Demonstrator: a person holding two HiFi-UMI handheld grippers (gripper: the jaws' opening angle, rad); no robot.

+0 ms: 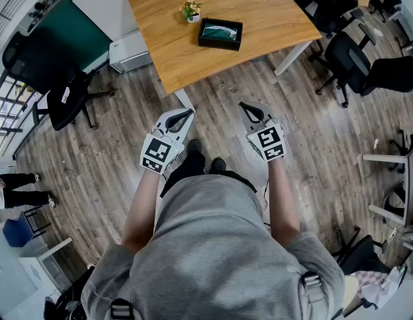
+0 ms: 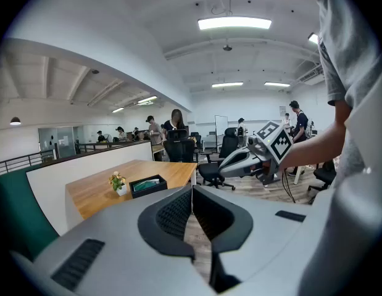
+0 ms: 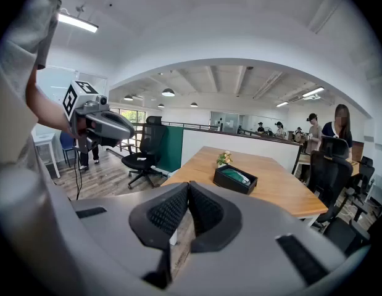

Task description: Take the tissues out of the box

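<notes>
Tissues [image 1: 218, 31] in black box [image 1: 219, 44] on table [image 1: 273, 12], toward near edge, potted plant [image 1: 191, 10] just beside. Your left gripper [image 1: 187, 114], right gripper [image 1: 246, 106]: jaws pressed together, empty, well short of table. Approach, spread jaws first; steady box with one, pinch tissues with other.

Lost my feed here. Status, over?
Left gripper and right gripper shut, empty. Tissue box on wooden table ahead, untouched. Potted plant beside it, nothing blocking.
</notes>
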